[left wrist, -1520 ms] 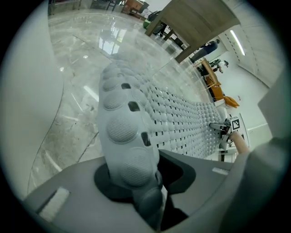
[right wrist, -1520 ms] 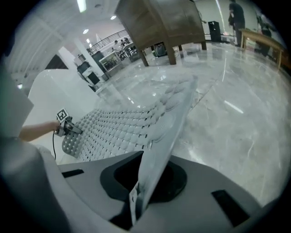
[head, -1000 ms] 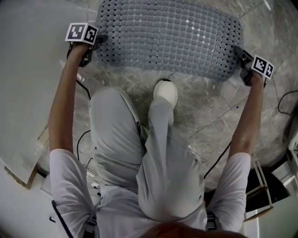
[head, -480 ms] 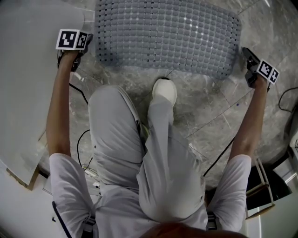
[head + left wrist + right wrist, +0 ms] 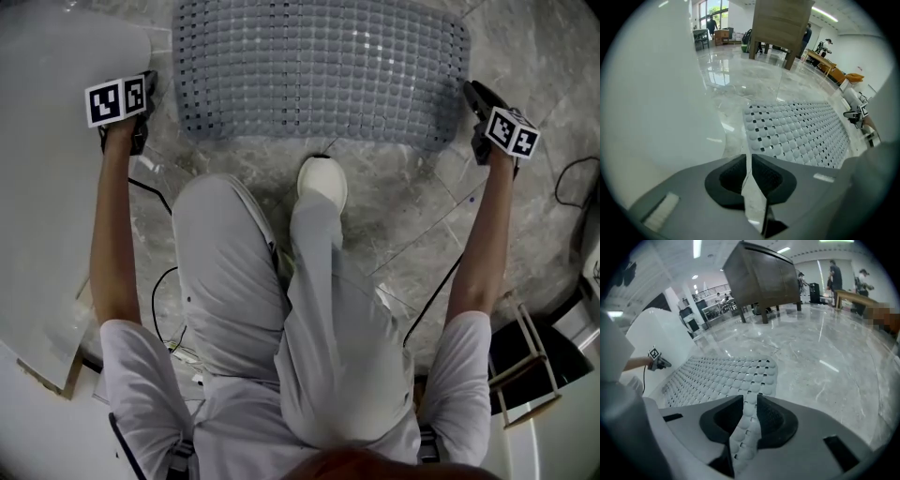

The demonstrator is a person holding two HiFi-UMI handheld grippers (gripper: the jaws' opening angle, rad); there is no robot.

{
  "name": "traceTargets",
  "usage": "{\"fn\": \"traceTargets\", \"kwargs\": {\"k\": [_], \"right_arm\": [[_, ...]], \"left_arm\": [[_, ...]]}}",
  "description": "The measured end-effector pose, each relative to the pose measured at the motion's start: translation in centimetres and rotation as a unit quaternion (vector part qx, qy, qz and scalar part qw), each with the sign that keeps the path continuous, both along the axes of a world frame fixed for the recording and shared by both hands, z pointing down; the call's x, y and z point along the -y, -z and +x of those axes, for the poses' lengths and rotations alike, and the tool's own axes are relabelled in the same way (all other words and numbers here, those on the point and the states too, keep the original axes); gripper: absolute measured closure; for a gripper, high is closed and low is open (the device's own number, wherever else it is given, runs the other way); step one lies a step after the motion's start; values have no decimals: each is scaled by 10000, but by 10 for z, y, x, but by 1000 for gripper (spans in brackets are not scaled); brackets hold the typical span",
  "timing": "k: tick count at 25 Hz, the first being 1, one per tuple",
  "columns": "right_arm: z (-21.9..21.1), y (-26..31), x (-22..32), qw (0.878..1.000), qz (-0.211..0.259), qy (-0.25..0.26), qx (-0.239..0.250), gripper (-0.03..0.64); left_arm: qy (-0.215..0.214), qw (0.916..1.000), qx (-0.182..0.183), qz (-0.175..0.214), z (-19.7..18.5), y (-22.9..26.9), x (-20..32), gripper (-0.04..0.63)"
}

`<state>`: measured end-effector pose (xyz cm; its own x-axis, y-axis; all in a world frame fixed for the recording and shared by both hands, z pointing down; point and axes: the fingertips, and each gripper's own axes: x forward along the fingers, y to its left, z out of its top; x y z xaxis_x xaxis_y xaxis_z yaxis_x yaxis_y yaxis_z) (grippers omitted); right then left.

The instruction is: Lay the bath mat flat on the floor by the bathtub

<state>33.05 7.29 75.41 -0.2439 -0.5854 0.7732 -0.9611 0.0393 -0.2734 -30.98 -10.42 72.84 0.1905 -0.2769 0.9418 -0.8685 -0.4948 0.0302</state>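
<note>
Basically done: bath mat (image 5: 319,70) lies flat by the bathtub (image 5: 47,187); our left gripper (image 5: 750,161) and right gripper (image 5: 750,404) jaws are closing empty.

The person wears a white short-sleeved T-shirt (image 5: 141,375), pale grey trousers (image 5: 234,281) and a white rounded shoe (image 5: 322,183). The left gripper (image 5: 749,161) and right gripper (image 5: 750,404) are smooth grey moulded shells with black ribbed pads (image 5: 729,177). Each carries a white cube (image 5: 117,99) printed with black square markers and trails thin black cables (image 5: 155,187); both pairs of jaws are closing, with nothing pinched between them.
</note>
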Motion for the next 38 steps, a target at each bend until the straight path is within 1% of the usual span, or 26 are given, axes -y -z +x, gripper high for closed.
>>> {"fn": "traceTargets", "kwargs": {"k": [2, 3, 5, 8, 9, 12, 16, 18, 21, 24, 28, 31, 34, 36, 38], "right_arm": [[-15, -3, 1, 9988, 92, 266, -389, 523], [-22, -5, 1, 9977, 138, 375, -552, 529], [-35, -8, 2, 9953, 227, 527, -783, 541], [-57, -9, 4, 9903, 396, 676, -1151, 574], [-64, -7, 3, 9877, 484, 722, -1303, 606], [-87, 4, 2, 9810, 789, 800, -1584, 614], [-110, 15, 0, 9792, 1049, 776, -1555, 614], [-123, 15, 0, 9796, 1031, 873, -1488, 614], [-143, 13, 4, 9803, 907, 1046, -1410, 614], [-162, 18, 1, 9826, 706, 1143, -1285, 614], [-193, 47, -18, 9873, 452, 1140, -1012, 614], [-209, 83, -39, 9908, 270, 1033, -829, 614], [-219, 136, -69, 9943, 1, 824, -680, 614], [-223, 187, -84, 9951, -81, 766, -616, 614], [-224, 249, -97, 9953, -97, 747, -610, 614]], "left_arm": [[-105, 9998, -27, 189, 13, -5, 0, 569], [-165, 9995, -19, 281, 20, -9, 1, 584], [-270, 9987, 3, 422, 33, -17, 1, 597], [-347, 9984, -16, 444, 44, -26, -4, 597], [-348, 9984, -48, 445, 47, -26, -7, 597], [-448, 9972, -192, 567, 58, -22, -17, 598], [-977, 9908, -408, 839, 85, -20, -35, 598], [-1145, 9884, -564, 821, 97, -23, -47, 598], [-1132, 9883, -769, 676, 105, -28, -61, 598], [-900, 9901, -951, 503, 109, -20, -78, 598], [-783, 9915, -1009, 264, 104, 13, -120, 598], [-748, 9931, -907, 29, 93, 52, -155, 598], [-777, 9937, -774, -241, 83, 115, -191, 598], [-755, 9942, -709, -292, 79, 168, -205, 598], [-594, 9952, -725, -294, 79, 231, -216, 598]]}}
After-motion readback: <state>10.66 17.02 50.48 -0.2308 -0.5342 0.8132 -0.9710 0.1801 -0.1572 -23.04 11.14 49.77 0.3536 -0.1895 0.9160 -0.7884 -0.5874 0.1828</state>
